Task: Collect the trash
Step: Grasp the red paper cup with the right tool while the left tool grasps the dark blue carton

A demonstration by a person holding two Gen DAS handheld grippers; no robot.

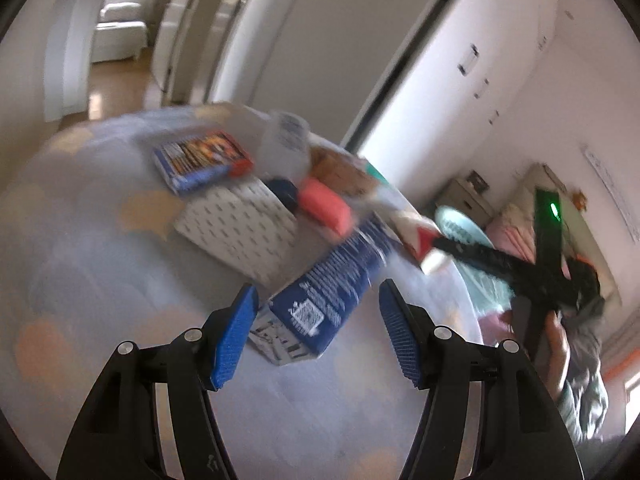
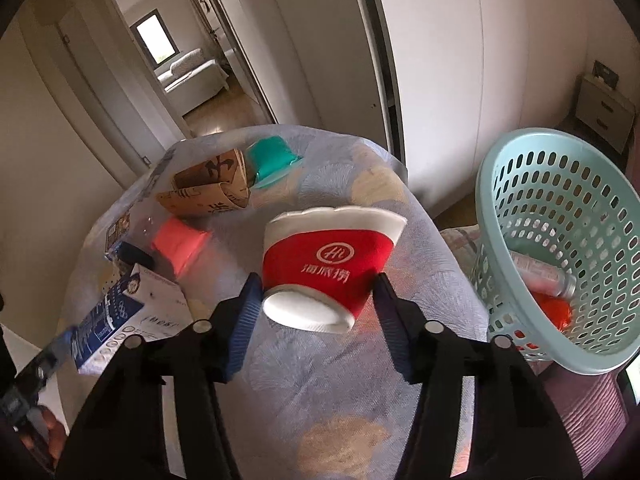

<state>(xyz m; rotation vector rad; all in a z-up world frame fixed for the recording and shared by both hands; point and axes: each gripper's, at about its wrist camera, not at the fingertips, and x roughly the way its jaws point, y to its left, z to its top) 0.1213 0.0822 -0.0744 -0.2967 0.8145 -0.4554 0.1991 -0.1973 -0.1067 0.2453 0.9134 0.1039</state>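
A red and white paper cup (image 2: 326, 268) lies on its side between my right gripper's (image 2: 317, 282) blue pads. Both pads touch its sides, so the gripper is shut on it just above the cloth-covered table (image 2: 340, 380). The left wrist view shows that gripper (image 1: 434, 250) from the side with the cup (image 1: 420, 240) at its tip. My left gripper (image 1: 318, 289) is open, and a blue milk carton (image 1: 332, 284) lies flat on the cloth in the gap, pads apart from it. The carton (image 2: 108, 320) sits by the table's left edge.
A teal mesh basket (image 2: 532, 136) stands right of the table, holding a bottle (image 2: 540, 276) and something red (image 2: 554, 308). A pink block (image 2: 178, 246), flattened brown cups (image 2: 208, 190), a teal cup (image 2: 274, 160), a dotted white box (image 1: 240, 228) and a colourful box (image 1: 204, 160) lie on the cloth.
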